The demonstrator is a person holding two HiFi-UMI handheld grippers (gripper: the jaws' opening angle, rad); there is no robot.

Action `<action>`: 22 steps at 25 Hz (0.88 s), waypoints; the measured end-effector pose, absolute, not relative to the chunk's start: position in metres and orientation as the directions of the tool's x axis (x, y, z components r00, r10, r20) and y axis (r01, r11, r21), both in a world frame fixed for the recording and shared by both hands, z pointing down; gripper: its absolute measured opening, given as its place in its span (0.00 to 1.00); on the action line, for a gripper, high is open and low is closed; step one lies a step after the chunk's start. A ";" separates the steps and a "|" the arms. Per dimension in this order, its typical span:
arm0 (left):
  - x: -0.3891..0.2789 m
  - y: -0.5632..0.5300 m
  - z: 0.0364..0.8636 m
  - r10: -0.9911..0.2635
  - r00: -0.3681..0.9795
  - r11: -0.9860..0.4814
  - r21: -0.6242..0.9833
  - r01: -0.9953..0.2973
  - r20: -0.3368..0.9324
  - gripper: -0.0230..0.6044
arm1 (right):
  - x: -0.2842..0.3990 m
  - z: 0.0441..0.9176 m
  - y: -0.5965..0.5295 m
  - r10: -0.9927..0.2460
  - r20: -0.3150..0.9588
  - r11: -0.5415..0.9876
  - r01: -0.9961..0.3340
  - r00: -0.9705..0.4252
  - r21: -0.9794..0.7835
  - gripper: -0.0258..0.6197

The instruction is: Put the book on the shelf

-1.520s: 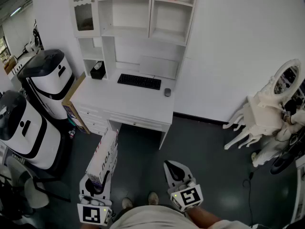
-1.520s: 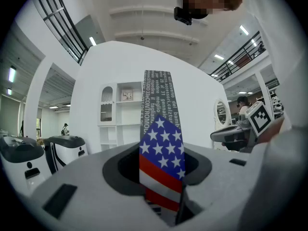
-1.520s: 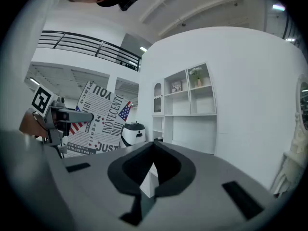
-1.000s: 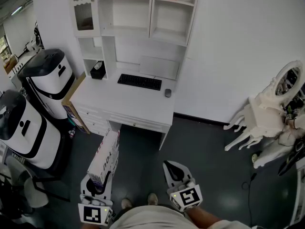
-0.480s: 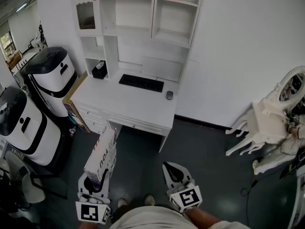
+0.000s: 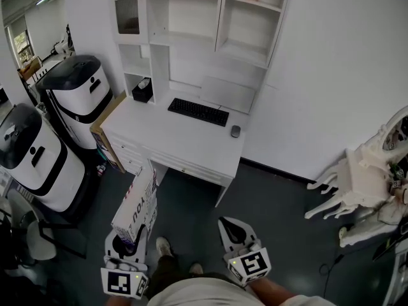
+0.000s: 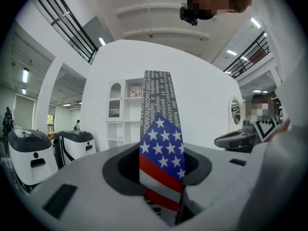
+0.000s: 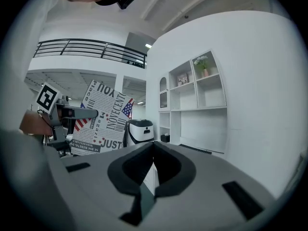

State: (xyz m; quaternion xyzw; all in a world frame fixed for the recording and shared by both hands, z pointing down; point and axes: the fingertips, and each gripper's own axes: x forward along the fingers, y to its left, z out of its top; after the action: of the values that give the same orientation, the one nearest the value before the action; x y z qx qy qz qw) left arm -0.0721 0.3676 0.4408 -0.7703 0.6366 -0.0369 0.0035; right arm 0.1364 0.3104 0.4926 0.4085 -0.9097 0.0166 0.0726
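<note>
My left gripper [image 6: 131, 236] is shut on a book [image 6: 138, 204] with newsprint covers and a stars-and-stripes spine, held upright low at the left of the head view. In the left gripper view the book's spine [image 7: 161, 153] stands between the jaws of that gripper [image 7: 161, 203]. From the right gripper view the book's cover [image 8: 102, 124] shows at left. My right gripper [image 6: 234, 230] is shut and empty beside it; its jaws meet at the tips [image 8: 153, 150]. The white shelf unit [image 6: 210, 24] rises over the desk [image 6: 172, 139] ahead, with open cubbies.
A black keyboard [image 6: 198, 112] and a mouse [image 6: 235, 131] lie on the desk, a black box [image 6: 143, 90] in its left corner. Two white-and-black machines [image 6: 38, 152] stand at left. White ornate furniture [image 6: 373, 177] stands at right. Dark floor [image 6: 280, 222] lies between me and the desk.
The view has shifted: desk and shelf sit further right and slightly closer. The book stays held upright in my left gripper. A foot has stepped forward between the grippers.
</note>
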 end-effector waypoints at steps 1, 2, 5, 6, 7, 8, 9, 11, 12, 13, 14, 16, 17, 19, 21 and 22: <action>-0.073 0.365 0.442 -0.982 0.184 -0.186 -0.052 -0.981 0.050 0.28 | 0.134 0.493 0.306 -0.738 0.145 0.669 -0.743 -0.659 0.030 0.04; -0.075 0.361 0.442 -0.982 0.182 -0.185 -0.052 -0.981 0.049 0.28 | 0.131 0.493 0.303 -0.735 0.145 0.672 -0.740 -0.662 0.031 0.04; -0.080 0.350 0.444 -0.982 0.182 -0.184 -0.051 -0.981 0.045 0.28 | 0.122 0.494 0.295 -0.728 0.148 0.680 -0.732 -0.669 0.037 0.05; -0.082 0.345 0.445 -0.982 0.183 -0.186 -0.051 -0.981 0.044 0.28 | 0.121 0.494 0.292 -0.729 0.148 0.680 -0.732 -0.669 0.038 0.04; -0.084 0.340 0.446 -0.982 0.186 -0.188 -0.050 -0.981 0.043 0.28 | 0.120 0.494 0.288 -0.731 0.148 0.677 -0.735 -0.666 0.038 0.04; -0.085 0.335 0.446 -0.981 0.189 -0.191 -0.050 -0.980 0.042 0.28 | 0.120 0.494 0.283 -0.736 0.148 0.672 -0.739 -0.661 0.039 0.04; -0.087 0.328 0.447 -0.980 0.193 -0.195 -0.050 -0.980 0.041 0.28 | 0.119 0.494 0.278 -0.740 0.147 0.667 -0.744 -0.656 0.040 0.04; -0.090 0.315 0.447 -0.979 0.202 -0.203 -0.046 -0.978 0.037 0.28 | 0.118 0.494 0.267 -0.749 0.147 0.658 -0.752 -0.647 0.043 0.04; -0.091 0.309 0.447 -0.978 0.207 -0.209 -0.044 -0.977 0.036 0.28 | 0.117 0.494 0.261 -0.752 0.148 0.653 -0.756 -0.642 0.044 0.05; -0.092 0.303 0.447 -0.976 0.213 -0.214 -0.043 -0.976 0.036 0.28 | 0.116 0.494 0.256 -0.756 0.150 0.649 -0.760 -0.637 0.045 0.04; -0.094 0.296 0.447 -0.975 0.218 -0.220 -0.042 -0.975 0.036 0.28 | 0.115 0.494 0.250 -0.760 0.150 0.644 -0.763 -0.632 0.046 0.04; -0.099 0.281 0.447 -0.973 0.226 -0.227 -0.038 -0.973 0.035 0.28 | 0.109 0.494 0.237 -0.765 0.152 0.638 -0.769 -0.625 0.046 0.04; -0.102 0.274 0.447 -0.973 0.230 -0.231 -0.035 -0.972 0.034 0.28 | 0.105 0.493 0.229 -0.767 0.153 0.636 -0.771 -0.623 0.047 0.04; -0.110 0.259 0.447 -0.971 0.237 -0.238 -0.031 -0.971 0.035 0.28 | 0.095 0.492 0.216 -0.768 0.155 0.634 -0.772 -0.621 0.049 0.04; -0.119 0.244 0.447 -0.969 0.245 -0.246 -0.031 -0.969 0.035 0.28 | 0.085 0.489 0.201 -0.770 0.157 0.632 -0.773 -0.618 0.052 0.04; -0.123 0.236 0.446 -0.968 0.249 -0.251 -0.030 -0.968 0.035 0.28 | 0.080 0.488 0.193 -0.772 0.159 0.630 -0.775 -0.616 0.054 0.05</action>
State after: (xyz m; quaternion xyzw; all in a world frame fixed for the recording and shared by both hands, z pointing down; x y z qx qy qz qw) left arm -0.1233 0.2361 0.4464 -0.7904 0.6121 -0.0230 0.0014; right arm 0.0796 0.1927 0.4882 0.4302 -0.8988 0.0099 0.0836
